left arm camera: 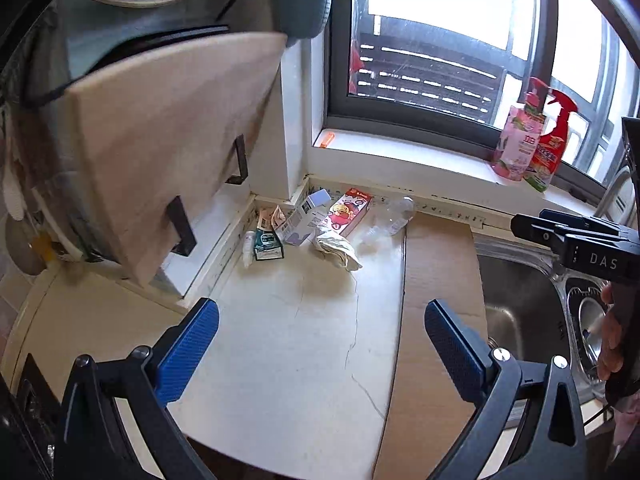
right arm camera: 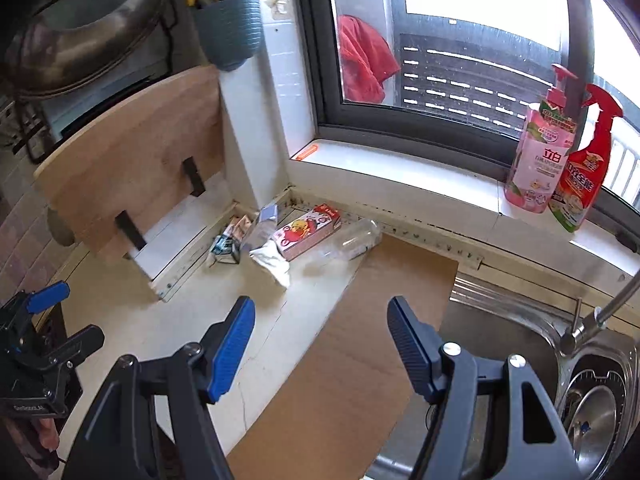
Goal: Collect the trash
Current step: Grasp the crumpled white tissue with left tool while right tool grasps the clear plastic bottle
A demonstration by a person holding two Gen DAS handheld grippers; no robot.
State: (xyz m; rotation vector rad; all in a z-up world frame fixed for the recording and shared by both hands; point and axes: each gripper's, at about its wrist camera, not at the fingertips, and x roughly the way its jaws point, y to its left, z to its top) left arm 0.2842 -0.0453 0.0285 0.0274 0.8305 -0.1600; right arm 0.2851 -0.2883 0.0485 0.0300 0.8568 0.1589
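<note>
Trash lies in the counter's back corner under the window: a pink cartoon box, a clear plastic bottle on its side, a crumpled white tissue, a pale purple carton, a small dark green pack and some wrappers. My left gripper hangs open over the bare counter, well short of the pile, nothing between its blue pads. My right gripper is open too, above the brown board, empty.
A wooden cutting board leans in a rack at left. A brown cardboard sheet covers part of the counter beside the steel sink. Two cleaner bottles stand on the windowsill.
</note>
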